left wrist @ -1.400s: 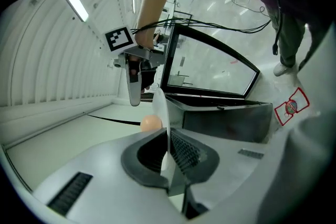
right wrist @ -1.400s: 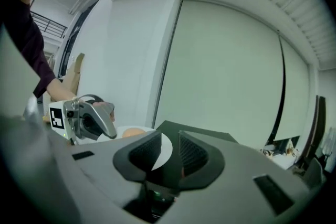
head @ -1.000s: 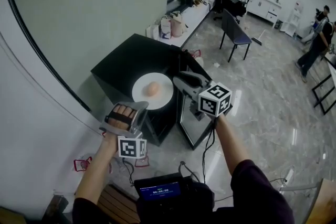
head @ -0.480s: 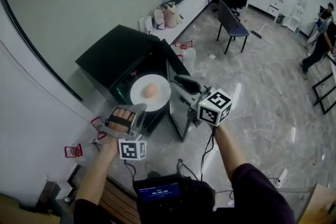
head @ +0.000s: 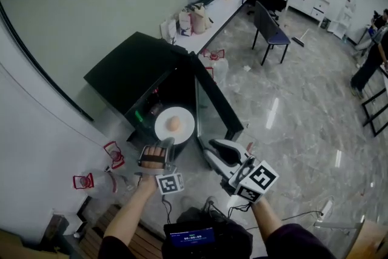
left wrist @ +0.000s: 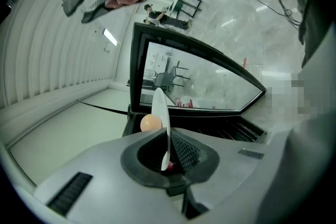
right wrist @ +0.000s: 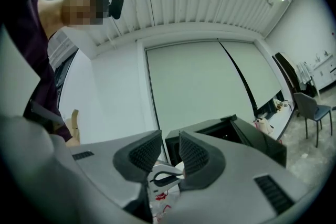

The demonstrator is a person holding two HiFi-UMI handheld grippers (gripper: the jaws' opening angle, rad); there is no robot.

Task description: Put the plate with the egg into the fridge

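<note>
1. The left gripper [head: 166,144] is clenched on the near rim of the white plate [head: 174,125]; its own view shows the rim pinched edge-on between the two pads, seated deep in the jaws.
2. The plate reaches out ahead of that claw, away from the person, and lies about level. The egg [head: 173,124] sits near its middle, well clear of the pads.
3. The black fridge [head: 130,71] stands on the floor against the pale wall, with its glass door [head: 216,103] swung open to the right. Seen from the head, the plate hangs in front of the dark opening, just left of the door's inner edge. I cannot tell whether its far rim is past the threshold.
4. The right gripper [head: 220,153] is released: its jaws stand apart with nothing between them. It hangs off to the right of the plate, close to the door's near corner and touching neither.
5. Further back, a dark chair [head: 270,34] stands on the marble floor [head: 303,106].
</note>
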